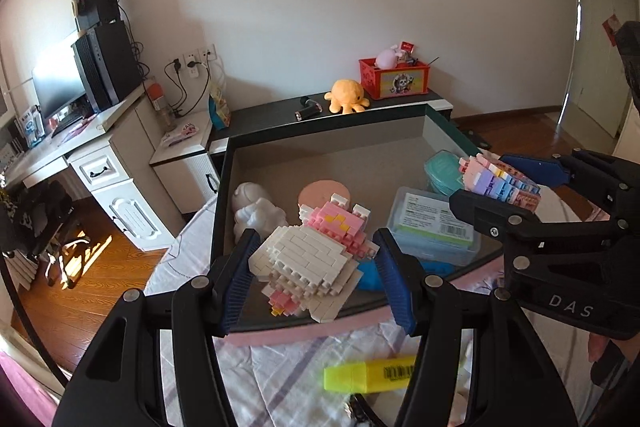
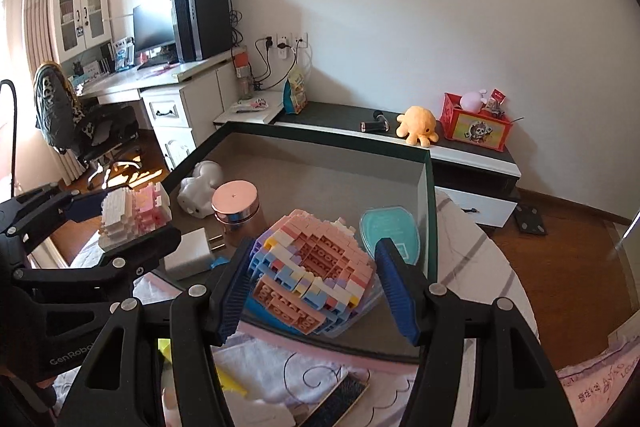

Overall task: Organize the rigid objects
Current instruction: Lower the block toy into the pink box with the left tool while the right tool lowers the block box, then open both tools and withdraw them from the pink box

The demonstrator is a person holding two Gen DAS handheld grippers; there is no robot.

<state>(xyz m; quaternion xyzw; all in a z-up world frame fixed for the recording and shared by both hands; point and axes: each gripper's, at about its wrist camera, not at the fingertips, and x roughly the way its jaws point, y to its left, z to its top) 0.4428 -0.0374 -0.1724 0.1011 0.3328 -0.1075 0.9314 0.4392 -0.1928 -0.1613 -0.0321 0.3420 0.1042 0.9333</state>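
Plastic bricks: two block models are held, one per hand-held gripper, both above the near edge of the box [image 1: 424, 125].
Left hand-held gripper [image 1: 316, 275]: closed on the white-pink model [image 1: 312, 255], blue pads pressed on its two sides.
Right hand-held gripper [image 2: 310, 289]: closed on the pastel model [image 2: 316, 275]; left pad is seen against the bricks, right pad contact cannot be told exactly.
Box: dark-rimmed, grey-lined, set on the bed [image 1: 256, 371]; a white figurine [image 1: 256, 211], pink-lidded jar [image 2: 236, 207], clear case [image 1: 432, 227] and teal case [image 2: 390, 231] are already inside.
Left out: a yellow highlighter [image 1: 368, 373] lies on the bed, just before the box.
Handling: both models are judged light and stiff, but brittle at the seams; studded bricks may pop off under hard squeeze or a knock.
Where to hold: broad flat sides of the main body are preferred; thin protruding rows and small pink tips should be avoided.
Slip: ribbed pads should bite well on studded edges.
Risk: a drop into the box could shed bricks; a low, gentle set-down on bare floor between the stored things is advised.
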